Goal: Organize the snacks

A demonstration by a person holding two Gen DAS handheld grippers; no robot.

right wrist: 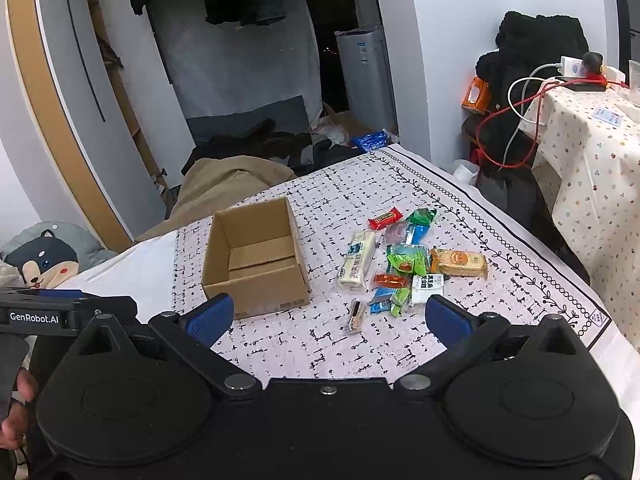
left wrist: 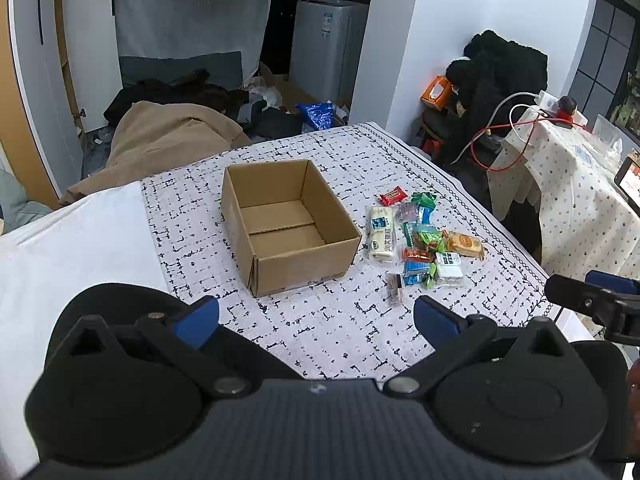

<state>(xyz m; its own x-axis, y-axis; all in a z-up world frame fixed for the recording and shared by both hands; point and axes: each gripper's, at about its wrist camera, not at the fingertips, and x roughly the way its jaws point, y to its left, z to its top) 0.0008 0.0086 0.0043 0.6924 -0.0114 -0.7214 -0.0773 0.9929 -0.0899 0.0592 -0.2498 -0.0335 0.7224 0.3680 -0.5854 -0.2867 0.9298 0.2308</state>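
**Zero snacks boxed so far**

Both tongs are spread wide with nothing between them. Your left gripper hangs above the near edge of the patterned cloth, blue pads well apart; your right gripper hangs likewise, its pads empty, and neither touches the table.

Ahead of the left tongs sits the cardboard box, open-topped and upright, with only its bare floor showing inside. Just to its right lies the pile of snacks, close to the box but not touching it. By my reading nothing has been done yet: every packet remains to be moved.

Nearest your right tongs is the small slim bar, its long axis running away from you, tilted slightly toward the pile. The long cream packet lies roughly parallel to the box's right wall, pointing away and a little right. The orange biscuit packet lies crosswise, left to right. The red wrapper sits farthest, angled.
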